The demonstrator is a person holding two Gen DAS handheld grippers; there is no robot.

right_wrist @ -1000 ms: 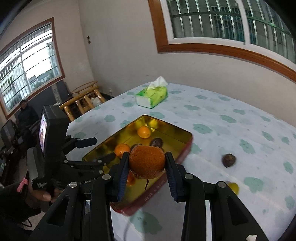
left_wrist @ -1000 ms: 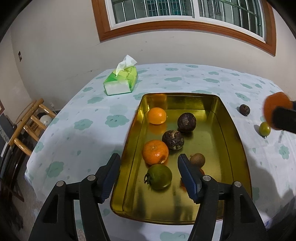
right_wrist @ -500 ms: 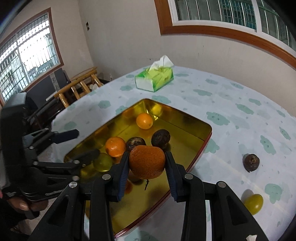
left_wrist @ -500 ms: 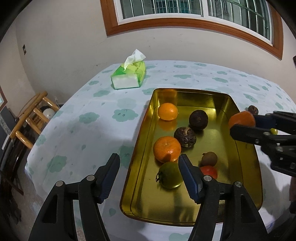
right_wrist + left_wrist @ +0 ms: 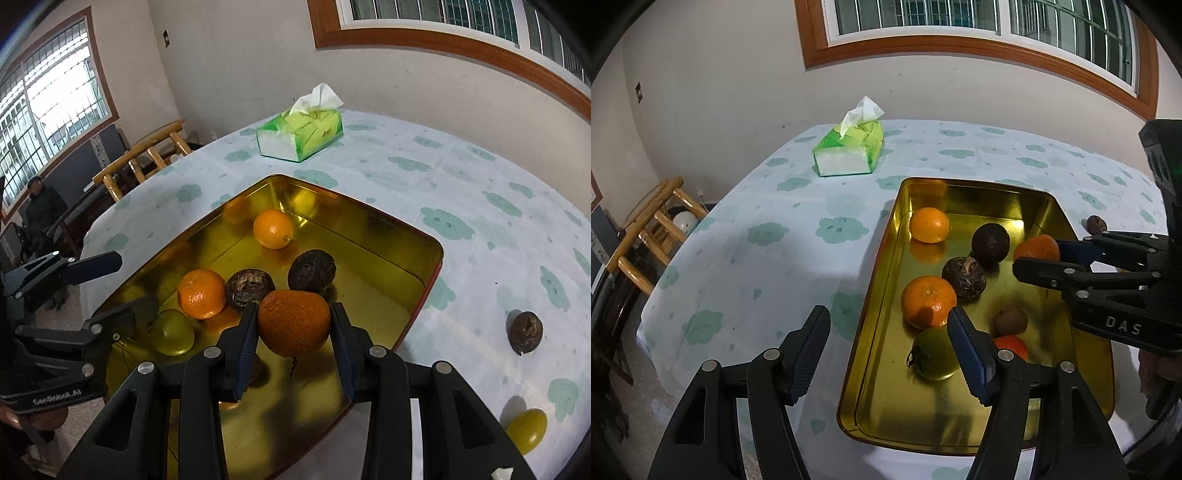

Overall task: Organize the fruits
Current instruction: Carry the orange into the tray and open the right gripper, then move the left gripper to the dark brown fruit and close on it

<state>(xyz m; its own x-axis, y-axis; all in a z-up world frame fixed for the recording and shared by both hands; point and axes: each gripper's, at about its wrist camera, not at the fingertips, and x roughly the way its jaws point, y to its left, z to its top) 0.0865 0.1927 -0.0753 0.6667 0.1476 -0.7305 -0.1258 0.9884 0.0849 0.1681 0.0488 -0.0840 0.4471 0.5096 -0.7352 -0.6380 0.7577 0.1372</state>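
A gold metal tray [image 5: 1082, 373] [image 5: 373, 218] sits on the clouded tablecloth and holds several fruits: oranges, dark wrinkled passion fruits, a green fruit [image 5: 932, 354] and a small brown one. My right gripper [image 5: 293, 334] is shut on an orange [image 5: 293, 321] and holds it over the tray's right side; it also shows in the left wrist view [image 5: 1036, 249]. My left gripper [image 5: 886, 350] is open and empty, hovering at the tray's near left edge. A dark passion fruit [image 5: 525, 331] and a yellow-green fruit [image 5: 526, 428] lie on the cloth right of the tray.
A green tissue box [image 5: 849, 149] [image 5: 301, 133] stands on the table behind the tray. A wooden chair [image 5: 646, 236] is off the table's left edge. A person [image 5: 40, 203] sits far left by a window.
My right gripper has carried the orange leftward and lower, from beside the tray to over its right side. The left gripper has shifted slightly left and stays open.
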